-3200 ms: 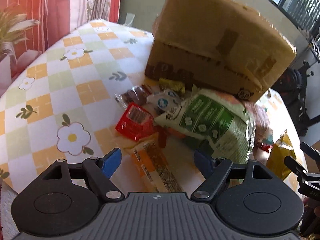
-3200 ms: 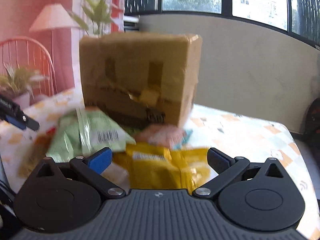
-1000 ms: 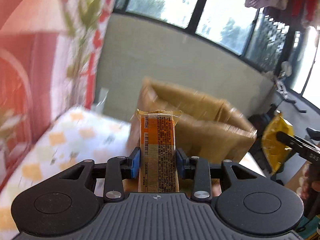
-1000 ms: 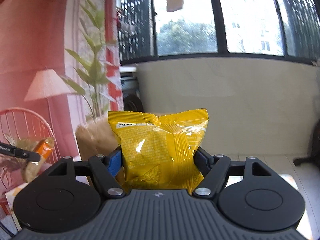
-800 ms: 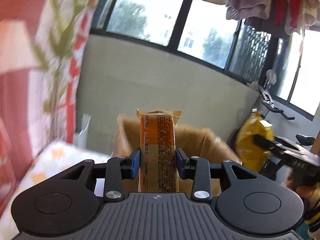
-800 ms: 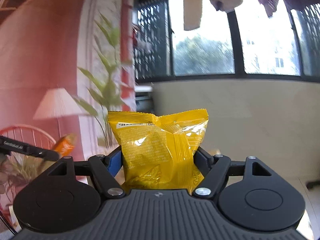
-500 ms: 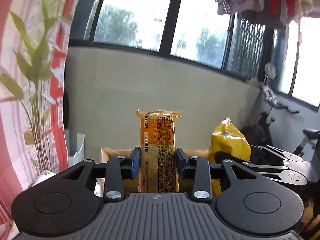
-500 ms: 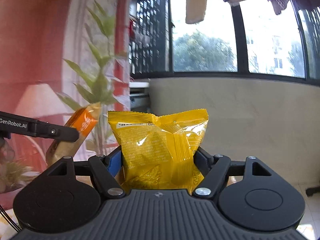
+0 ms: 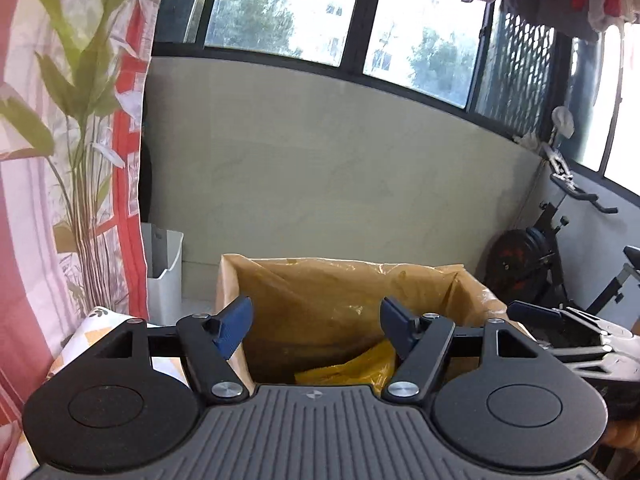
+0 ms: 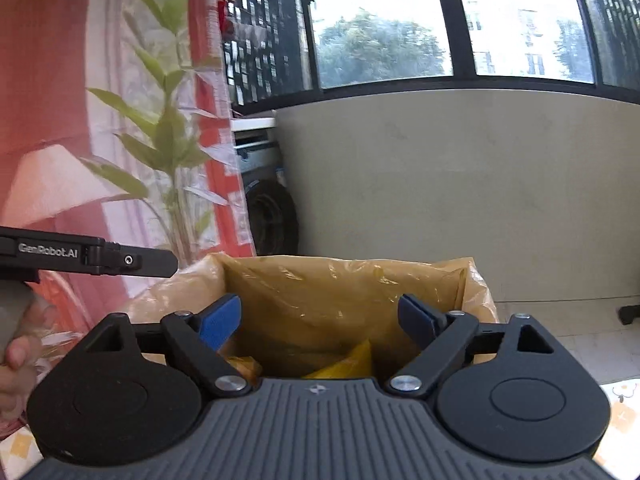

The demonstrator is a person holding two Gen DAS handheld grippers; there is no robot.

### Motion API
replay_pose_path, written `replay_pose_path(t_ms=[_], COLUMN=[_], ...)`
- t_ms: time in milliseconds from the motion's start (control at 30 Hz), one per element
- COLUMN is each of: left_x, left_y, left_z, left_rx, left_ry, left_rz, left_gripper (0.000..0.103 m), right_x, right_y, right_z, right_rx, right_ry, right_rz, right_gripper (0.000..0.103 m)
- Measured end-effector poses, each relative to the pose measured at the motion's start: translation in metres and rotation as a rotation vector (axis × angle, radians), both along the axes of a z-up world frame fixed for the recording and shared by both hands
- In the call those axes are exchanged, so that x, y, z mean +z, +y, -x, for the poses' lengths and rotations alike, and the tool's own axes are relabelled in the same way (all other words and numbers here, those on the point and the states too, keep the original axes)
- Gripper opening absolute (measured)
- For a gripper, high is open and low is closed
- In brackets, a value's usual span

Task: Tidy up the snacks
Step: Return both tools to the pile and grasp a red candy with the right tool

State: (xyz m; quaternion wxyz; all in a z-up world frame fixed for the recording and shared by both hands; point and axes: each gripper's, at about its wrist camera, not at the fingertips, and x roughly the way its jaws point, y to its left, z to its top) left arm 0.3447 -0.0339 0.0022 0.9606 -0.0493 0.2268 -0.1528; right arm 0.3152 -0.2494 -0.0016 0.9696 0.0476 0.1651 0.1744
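An open cardboard box point(image 9: 280, 280) lined with yellowish plastic stands in front of both grippers; it also shows in the right wrist view point(image 10: 320, 280). My left gripper point(image 9: 316, 330) is open and empty above the box mouth. My right gripper point(image 10: 320, 324) is open and empty above the same box. A yellow snack bag point(image 9: 352, 368) lies inside the box and also shows in the right wrist view point(image 10: 344, 364). An orange packet point(image 10: 240, 362) lies beside it at the left. The right gripper's body point(image 9: 560, 332) shows at the right of the left wrist view.
A flowered tablecloth point(image 9: 100, 328) shows at the left of the box. A white bin point(image 9: 164, 272) and a plant point(image 9: 80, 120) stand behind on the left. An exercise bike point(image 9: 560, 248) stands at the right. A grey low wall runs behind, under windows.
Both grippers have opened. The orange packet has left my left gripper and the yellow bag has left my right gripper; both now lie in the box.
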Motion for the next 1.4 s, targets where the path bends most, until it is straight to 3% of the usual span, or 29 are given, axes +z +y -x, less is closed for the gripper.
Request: replay_pose_path(t_ms=[133, 267, 400, 533, 667, 867, 1033, 1233, 1400], left_x=[0.006, 0.002, -0.016, -0.051, -0.089, -0.132, -0.145, -0.154, -0.158], left_y=[0.02, 0.045, 0.068, 0.084, 0.088, 0.094, 0.089, 0.082, 0.08], left_z=[0.035, 0.075, 0.11, 0.13, 0.141, 0.144, 0.137, 0.14, 0.141], left_rx=[0.004, 0.018, 0.059, 0.119, 0.181, 0.225, 0.201, 0.19, 0.185], left_ry=[-0.016, -0.017, -0.005, 0.06, 0.141, 0.248, 0.28, 0.303, 0.319], left_rz=[-0.02, -0.008, 0.03, 0.064, 0.053, 0.029, 0.019, 0.0, -0.009], left_gripper=[0.073, 0.072, 0.072, 0.071, 0.064, 0.063, 0.063, 0.063, 0.063], right_x=[0.002, -0.007, -0.026, -0.053, -0.086, -0.129, -0.158, -0.176, -0.187], right_y=[-0.016, -0.033, -0.043, -0.047, -0.052, -0.065, -0.071, -0.079, -0.069], right_z=[0.031, 0.064, 0.098, 0.12, 0.137, 0.156, 0.159, 0.146, 0.138], right_rx=[0.065, 0.095, 0.1, 0.105, 0.079, 0.024, -0.035, -0.091, -0.094], right_ry=[-0.035, -0.038, -0.022, 0.034, 0.103, 0.231, 0.32, 0.38, 0.408], right_rz=[-0.002, 0.02, 0.05, 0.068, 0.097, 0.113, 0.192, 0.128, 0.153], right_gripper=[0.086, 0.077, 0.073, 0.07, 0.069, 0.069, 0.069, 0.069, 0.069])
